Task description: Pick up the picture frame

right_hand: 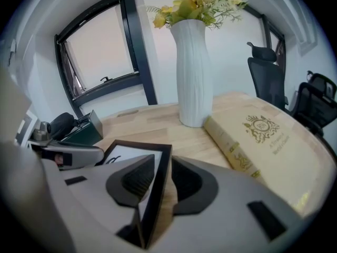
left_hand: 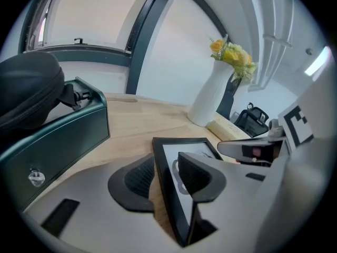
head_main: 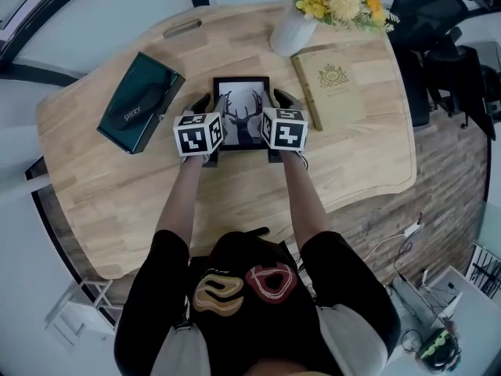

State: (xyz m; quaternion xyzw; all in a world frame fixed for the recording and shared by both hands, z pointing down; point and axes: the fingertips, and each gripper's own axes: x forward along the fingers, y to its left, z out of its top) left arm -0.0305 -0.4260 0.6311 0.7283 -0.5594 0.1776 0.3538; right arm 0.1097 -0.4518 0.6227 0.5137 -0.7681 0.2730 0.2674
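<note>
A black picture frame (head_main: pixel 241 91) with a deer print lies on the wooden table (head_main: pixel 109 210), straight ahead of me. My left gripper (head_main: pixel 210 105) straddles its left edge and my right gripper (head_main: pixel 275 101) its right edge. In the left gripper view the frame's black border (left_hand: pixel 181 140) runs between the pads of the left gripper (left_hand: pixel 166 178); a strip of wood shows beside one pad, so the jaws stand open. The right gripper view shows the same: the frame (right_hand: pixel 141 145) passes between the spread pads of the right gripper (right_hand: pixel 162 183), with a gap on the outer side.
A dark green case (head_main: pixel 139 103) lies left of the frame. A white vase of yellow flowers (head_main: pixel 293 28) stands behind it, with a tan book (head_main: pixel 333 81) to its right. Black office chairs (head_main: pixel 442 49) stand past the table's right edge.
</note>
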